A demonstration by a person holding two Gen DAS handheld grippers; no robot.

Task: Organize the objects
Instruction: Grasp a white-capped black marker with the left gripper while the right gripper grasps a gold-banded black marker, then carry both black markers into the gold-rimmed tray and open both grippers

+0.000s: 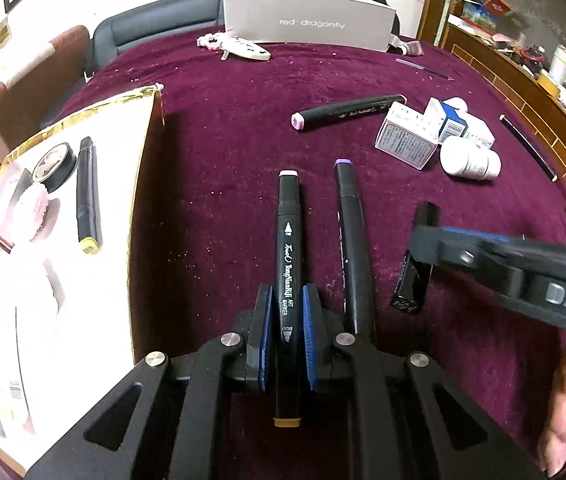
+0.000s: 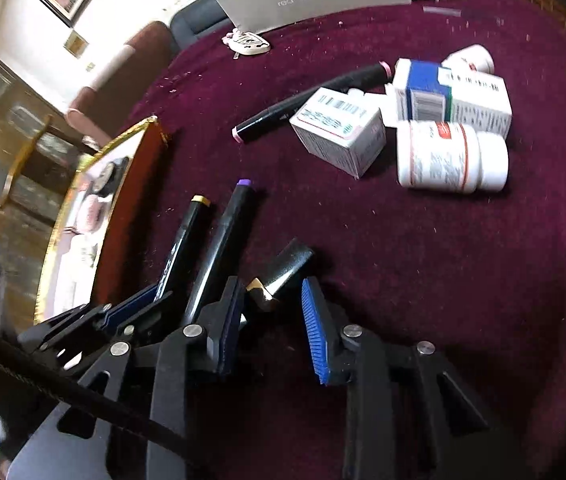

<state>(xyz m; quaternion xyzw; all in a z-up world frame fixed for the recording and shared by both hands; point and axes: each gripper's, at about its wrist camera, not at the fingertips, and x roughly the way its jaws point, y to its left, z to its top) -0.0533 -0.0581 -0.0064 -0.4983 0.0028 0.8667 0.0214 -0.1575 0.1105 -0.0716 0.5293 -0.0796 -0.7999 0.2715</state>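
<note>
My left gripper (image 1: 287, 336) is shut on a black art marker (image 1: 289, 248) that lies lengthwise on the maroon cloth. A purple-capped marker (image 1: 349, 232) lies just right of it. In the right wrist view, my right gripper (image 2: 271, 288) stands open around a black lipstick tube with a gold band (image 2: 287, 268). The tube rests against the left pad, and the right pad (image 2: 315, 332) stands apart from it. The left wrist view shows the right gripper (image 1: 427, 236) crossing over that tube (image 1: 411, 284). The left gripper (image 2: 139, 308) shows at the lower left of the right wrist view.
A white tray with a gold rim (image 1: 143, 200) at the left holds a yellow-capped marker (image 1: 87, 196) and a round tin (image 1: 57, 164). Medicine boxes (image 2: 339, 132), a white bottle (image 2: 451, 158) and a pink-capped marker (image 1: 347, 114) lie further out. A grey box (image 1: 307, 22) stands at the far edge.
</note>
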